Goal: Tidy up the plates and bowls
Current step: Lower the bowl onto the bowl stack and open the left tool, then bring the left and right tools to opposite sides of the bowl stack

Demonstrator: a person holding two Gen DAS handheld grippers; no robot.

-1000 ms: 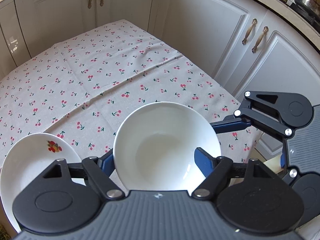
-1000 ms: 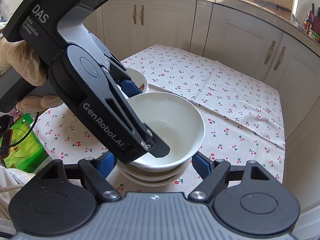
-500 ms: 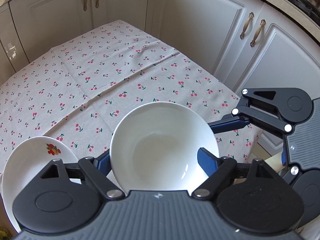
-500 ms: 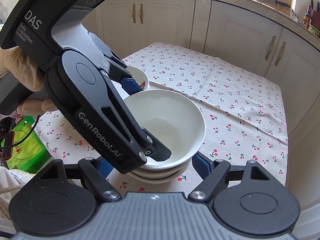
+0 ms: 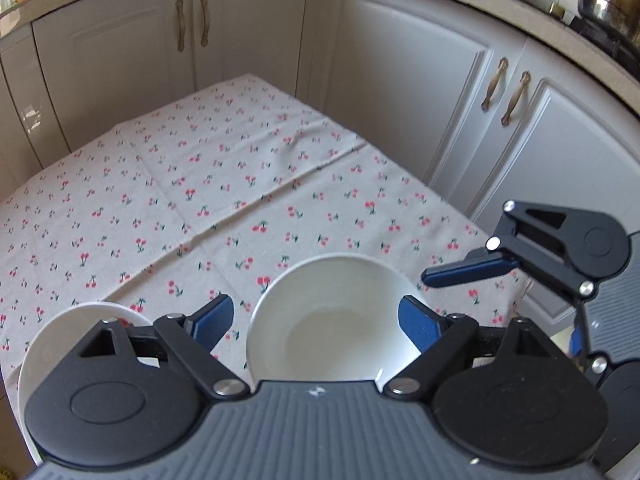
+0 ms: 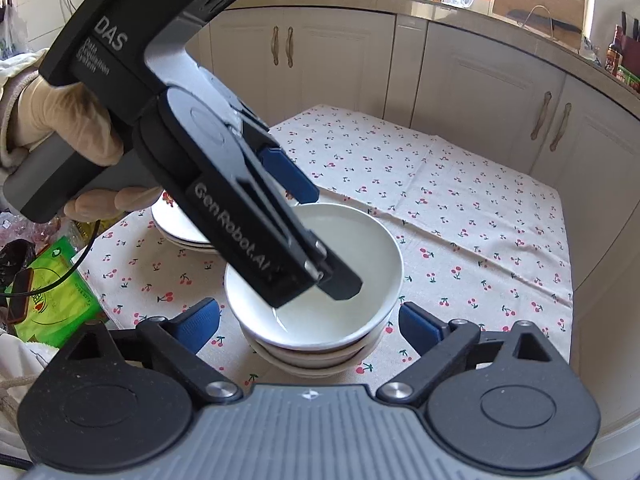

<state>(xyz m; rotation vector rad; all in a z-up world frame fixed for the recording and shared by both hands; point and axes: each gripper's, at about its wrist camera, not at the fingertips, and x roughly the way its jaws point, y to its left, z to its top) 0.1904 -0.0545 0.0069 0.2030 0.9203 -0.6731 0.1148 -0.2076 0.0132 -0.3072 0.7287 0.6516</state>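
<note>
A stack of white bowls (image 6: 320, 344) stands on the cherry-print tablecloth (image 6: 460, 216); the top bowl also shows in the left wrist view (image 5: 332, 320). My left gripper (image 5: 316, 316) is open, raised above the top bowl, its jaws spread wider than the rim; it also shows in the right wrist view (image 6: 316, 248). My right gripper (image 6: 308, 324) is open, one jaw on each side of the bowl stack, apart from it. A stack of white plates (image 6: 180, 228) with a fruit print lies to the left, partly hidden, and shows in the left wrist view (image 5: 80, 320).
White cabinet doors (image 5: 400, 80) enclose the table on the far and right sides. A green packet (image 6: 52, 292) and a black cable (image 6: 64, 276) lie at the table's left edge. The right gripper's body (image 5: 560, 248) is at the right of the left wrist view.
My left gripper has lifted and tilted back from the top bowl, which stays on the stack. My right gripper has barely moved.
</note>
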